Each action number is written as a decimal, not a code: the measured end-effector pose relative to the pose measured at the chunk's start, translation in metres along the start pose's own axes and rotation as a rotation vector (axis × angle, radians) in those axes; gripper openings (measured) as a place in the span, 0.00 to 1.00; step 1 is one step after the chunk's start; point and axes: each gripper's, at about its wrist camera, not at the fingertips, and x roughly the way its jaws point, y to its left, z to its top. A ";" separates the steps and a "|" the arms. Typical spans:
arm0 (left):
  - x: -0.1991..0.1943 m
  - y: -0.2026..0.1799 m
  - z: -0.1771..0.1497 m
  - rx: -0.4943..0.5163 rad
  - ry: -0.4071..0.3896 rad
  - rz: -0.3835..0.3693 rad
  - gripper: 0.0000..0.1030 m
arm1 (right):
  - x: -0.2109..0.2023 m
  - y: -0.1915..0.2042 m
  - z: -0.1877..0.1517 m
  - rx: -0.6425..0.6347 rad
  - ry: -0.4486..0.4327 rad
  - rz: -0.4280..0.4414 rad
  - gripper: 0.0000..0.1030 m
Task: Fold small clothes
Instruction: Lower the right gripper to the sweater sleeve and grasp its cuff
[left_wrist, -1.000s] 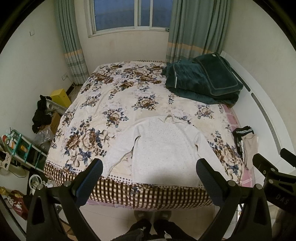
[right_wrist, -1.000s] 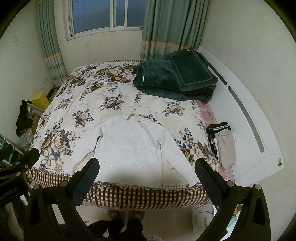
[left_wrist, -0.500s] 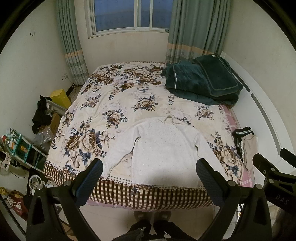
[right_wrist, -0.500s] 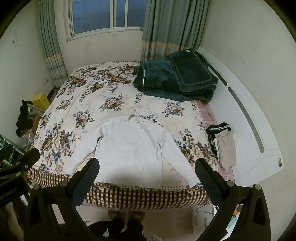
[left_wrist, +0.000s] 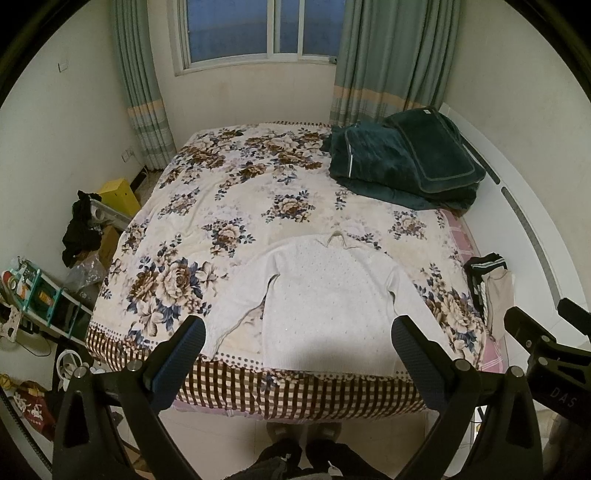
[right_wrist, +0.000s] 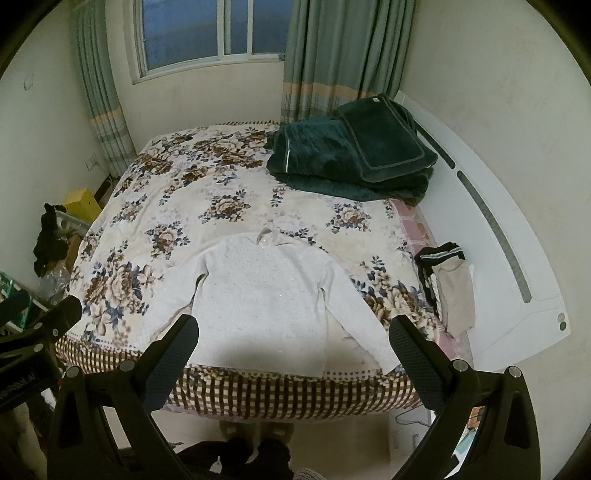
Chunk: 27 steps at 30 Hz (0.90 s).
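A small white long-sleeved sweater (left_wrist: 325, 295) lies flat, face up, at the near edge of the floral bed cover (left_wrist: 229, 206), sleeves spread down and outward; it also shows in the right wrist view (right_wrist: 266, 291). My left gripper (left_wrist: 297, 339) is open and empty, held in the air in front of the bed's near edge. My right gripper (right_wrist: 293, 338) is open and empty at about the same height, to the right of the left one. Neither touches the sweater.
A folded dark green blanket (left_wrist: 402, 162) lies at the bed's far right. A small pile of folded clothes (left_wrist: 491, 280) sits at the right edge by the white headboard (right_wrist: 491, 236). Clutter and a yellow box (left_wrist: 116, 192) stand on the floor to the left.
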 end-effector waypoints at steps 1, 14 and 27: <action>0.004 -0.001 0.003 0.002 -0.012 0.022 1.00 | 0.002 0.000 0.003 0.013 0.007 0.006 1.00; 0.204 -0.006 0.004 0.063 0.051 0.127 1.00 | 0.237 -0.171 -0.067 0.583 0.338 -0.154 1.00; 0.420 -0.057 -0.048 0.093 0.292 0.249 1.00 | 0.534 -0.426 -0.283 1.164 0.594 -0.150 0.99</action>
